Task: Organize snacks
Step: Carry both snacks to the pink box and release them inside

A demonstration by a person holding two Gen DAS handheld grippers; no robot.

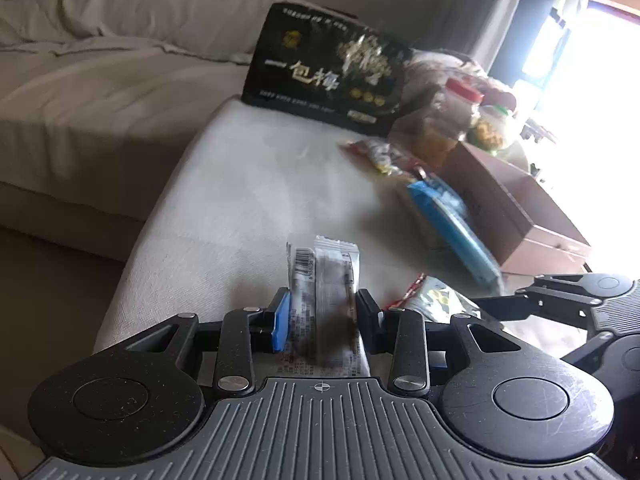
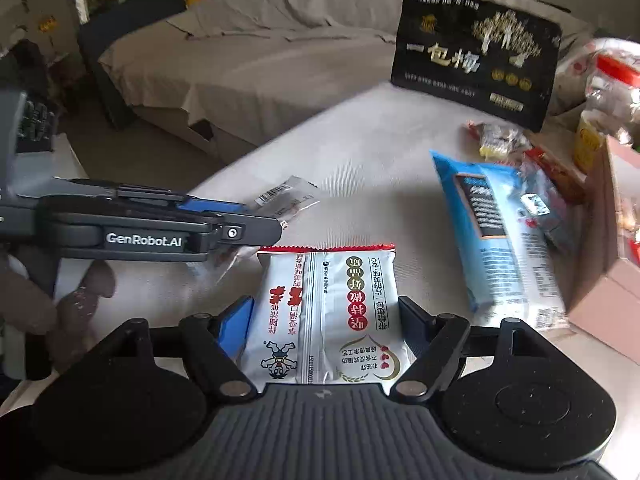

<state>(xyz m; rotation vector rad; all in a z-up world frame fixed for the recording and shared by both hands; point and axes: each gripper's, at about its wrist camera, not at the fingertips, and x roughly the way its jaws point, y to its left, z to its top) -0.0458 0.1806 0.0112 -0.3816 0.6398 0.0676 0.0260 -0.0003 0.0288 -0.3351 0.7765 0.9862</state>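
In the left wrist view my left gripper is shut on a slim clear snack packet with a barcode, which sticks out forward over the beige cushioned surface. The right wrist view shows the same gripper from the side, with the packet at its tip. My right gripper holds a wide white snack packet with a red serrated edge, and both pads touch its sides. That packet and the right gripper's arms appear at the right of the left wrist view.
A black box with gold lettering stands at the back. A blue packet, small red-and-yellow snacks and a pink cardboard box lie to the right. A red-lidded jar is behind the box. A grey sofa is to the left.
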